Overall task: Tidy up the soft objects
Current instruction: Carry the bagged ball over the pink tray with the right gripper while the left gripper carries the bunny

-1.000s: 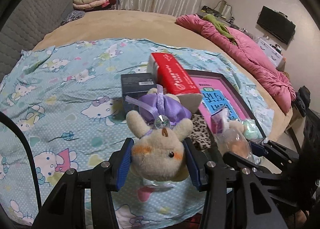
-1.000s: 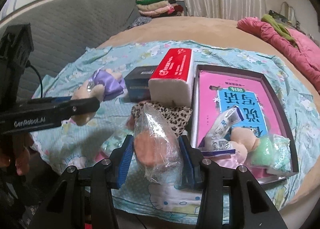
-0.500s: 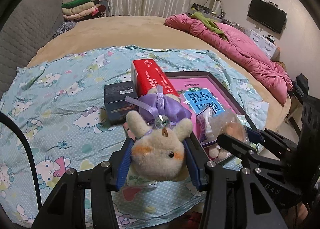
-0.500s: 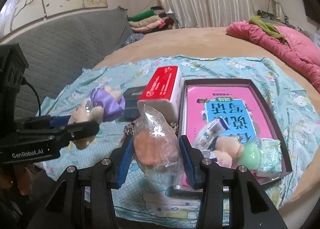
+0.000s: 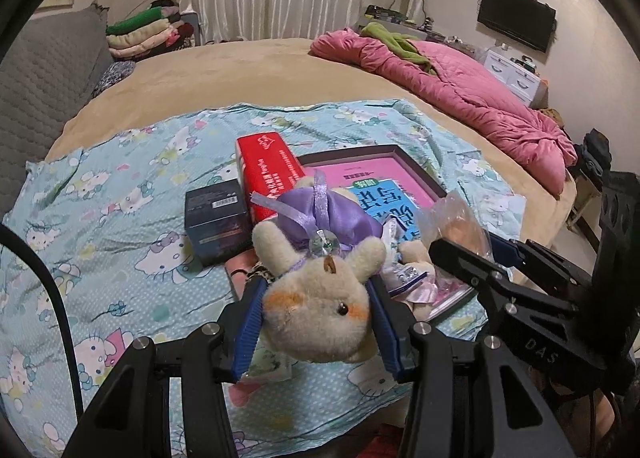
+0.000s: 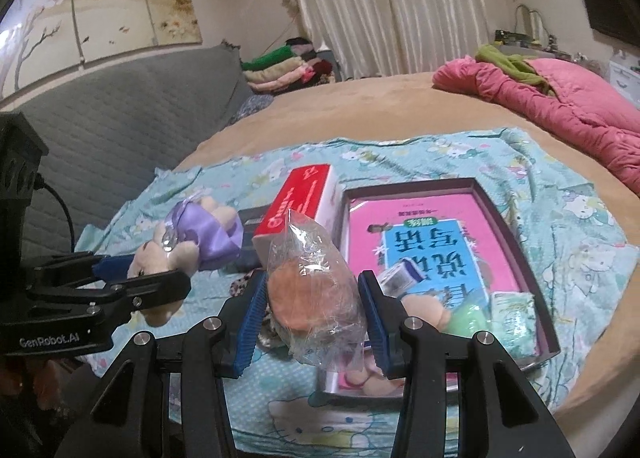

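Our left gripper [image 5: 316, 314] clamps a cream plush rabbit in purple satin [image 5: 320, 298], our right gripper [image 6: 312, 312] a clear-wrapped orange soft toy [image 6: 312, 294].

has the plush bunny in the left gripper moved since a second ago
Yes. The plush bunny, clamped in the left gripper, has risen with it: the red tissue pack and dark box now sit farther below and look smaller.
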Available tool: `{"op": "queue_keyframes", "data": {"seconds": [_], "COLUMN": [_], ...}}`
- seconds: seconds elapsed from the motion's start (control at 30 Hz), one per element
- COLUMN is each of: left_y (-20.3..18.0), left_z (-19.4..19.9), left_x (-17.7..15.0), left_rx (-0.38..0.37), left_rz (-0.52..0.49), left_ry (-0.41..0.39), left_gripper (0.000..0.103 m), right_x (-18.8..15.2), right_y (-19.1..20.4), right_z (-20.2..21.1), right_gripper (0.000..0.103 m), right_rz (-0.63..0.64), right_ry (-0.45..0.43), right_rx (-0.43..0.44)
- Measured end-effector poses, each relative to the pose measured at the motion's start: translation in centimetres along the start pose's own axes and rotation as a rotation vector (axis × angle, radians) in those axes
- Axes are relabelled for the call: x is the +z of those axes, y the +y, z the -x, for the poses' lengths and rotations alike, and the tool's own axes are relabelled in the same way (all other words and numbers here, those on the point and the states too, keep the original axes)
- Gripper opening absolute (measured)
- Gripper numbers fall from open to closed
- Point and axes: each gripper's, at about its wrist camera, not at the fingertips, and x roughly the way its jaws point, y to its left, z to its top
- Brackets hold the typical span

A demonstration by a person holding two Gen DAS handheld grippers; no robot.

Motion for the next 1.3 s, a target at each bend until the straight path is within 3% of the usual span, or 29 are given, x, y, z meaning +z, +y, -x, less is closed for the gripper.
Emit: {"op": "queue_keyframes", "data": {"seconds": [0.77, 1.3], "left_y": [-4.0, -8.1], "left_z": [-1.1, -4.8], "left_x": [1.1, 1.6], "left_rx": [-0.033, -0.088], "left_rz": [-0.066, -0.121], "left_ry": [0.007, 0.067], "left_gripper": [0.050, 0.050], "right_x": [0.6, 0.0], "right_y": [-5.7, -10.4], "right_z": [2.5, 4.0], "right_gripper": [0.047, 0.047], "right_rz": [-0.120, -0.246], "right_ry": [-0.083, -0.127], "right_rx": [-0.109, -0.188]}}
